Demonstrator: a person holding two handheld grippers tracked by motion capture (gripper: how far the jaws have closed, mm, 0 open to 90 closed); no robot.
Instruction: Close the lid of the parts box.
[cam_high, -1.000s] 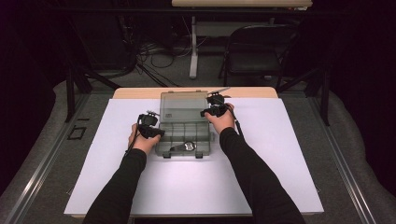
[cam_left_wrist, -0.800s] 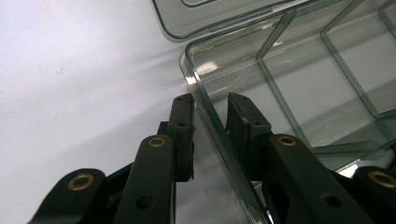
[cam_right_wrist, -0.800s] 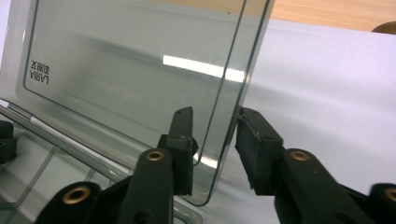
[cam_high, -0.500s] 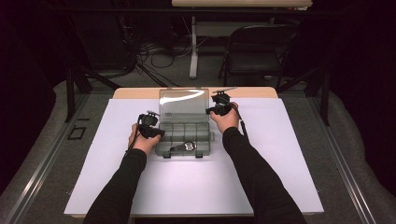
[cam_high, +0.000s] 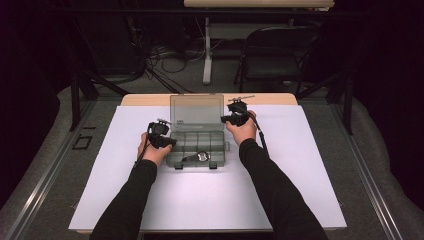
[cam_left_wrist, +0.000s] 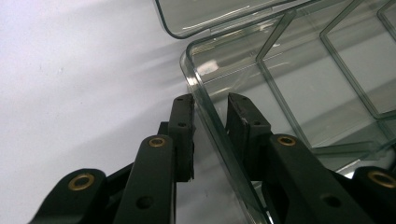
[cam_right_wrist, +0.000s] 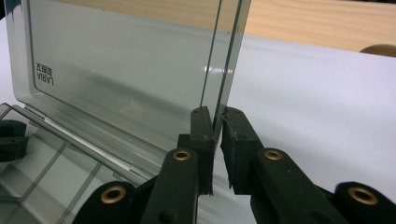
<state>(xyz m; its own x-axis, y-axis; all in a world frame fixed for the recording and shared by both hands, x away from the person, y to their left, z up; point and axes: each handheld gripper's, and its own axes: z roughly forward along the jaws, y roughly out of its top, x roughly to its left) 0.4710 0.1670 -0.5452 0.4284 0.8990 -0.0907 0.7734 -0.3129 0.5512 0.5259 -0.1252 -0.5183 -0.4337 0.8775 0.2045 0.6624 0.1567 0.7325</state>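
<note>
A clear plastic compartment box (cam_high: 197, 142) sits on the white sheet (cam_high: 210, 200), its lid (cam_high: 196, 112) standing upright at the back. My left gripper (cam_high: 167, 142) is at the box's left side. Its jaws straddle the left wall (cam_left_wrist: 205, 112) and hold it, one pad outside and one inside (cam_left_wrist: 210, 100). My right gripper (cam_high: 227, 119) is at the lid's right edge. Its jaws have just been closing and now pinch the lid's edge (cam_right_wrist: 224, 60) between the pads (cam_right_wrist: 216, 112). A small metal object (cam_high: 200, 156) lies in a front compartment.
The sheet covers a wooden table whose bare strip (cam_high: 260, 99) shows behind the box. A dark chair (cam_high: 275, 55) and cables stand on the floor beyond. Open sheet lies to both sides and in front of the box.
The lid has swung up to stand more upright. The right gripper has shifted slightly with it at the lid's right edge. The left hand has stayed put.
</note>
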